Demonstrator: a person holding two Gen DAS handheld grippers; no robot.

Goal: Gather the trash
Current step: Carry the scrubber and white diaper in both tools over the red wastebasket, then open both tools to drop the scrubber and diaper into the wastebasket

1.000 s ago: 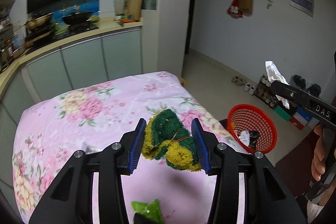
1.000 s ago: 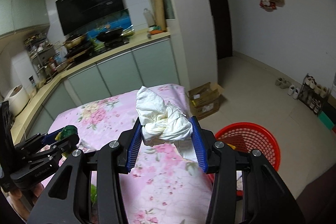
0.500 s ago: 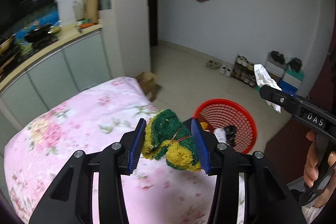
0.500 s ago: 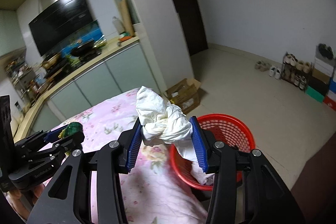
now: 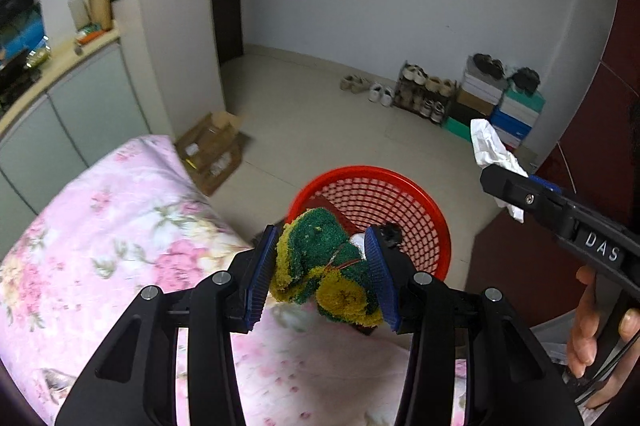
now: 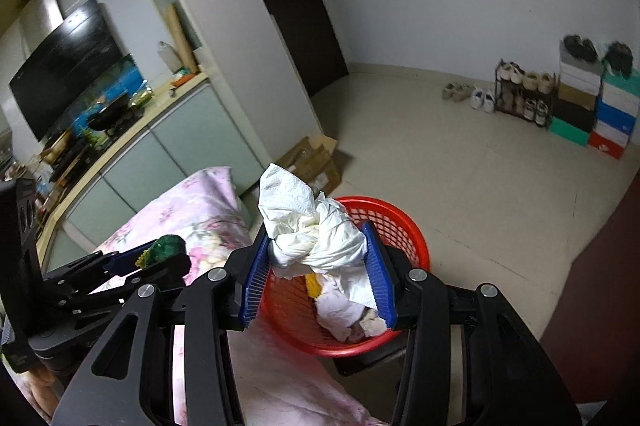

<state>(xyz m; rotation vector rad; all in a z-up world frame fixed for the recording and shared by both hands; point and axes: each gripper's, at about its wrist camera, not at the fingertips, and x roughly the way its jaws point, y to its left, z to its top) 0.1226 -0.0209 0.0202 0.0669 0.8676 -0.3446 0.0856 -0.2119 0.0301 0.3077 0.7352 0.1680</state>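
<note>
Left wrist view: my left gripper (image 5: 322,272) clamps the green-yellow scouring pad (image 5: 324,266); my right gripper (image 6: 318,266) clamps crumpled tissue (image 6: 316,234) above the red basket (image 6: 412,242).

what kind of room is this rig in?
Most likely a lived-in home: an open kitchen beside an entry area. In the right wrist view there is a range hood over a wok on the counter, a shoe rack with stacked shoeboxes by the wall, and a table under a pink floral cloth.

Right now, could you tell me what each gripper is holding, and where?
Left gripper: green-yellow scouring pad, by its sides. Right gripper: crumpled tissue, around its middle.
</note>
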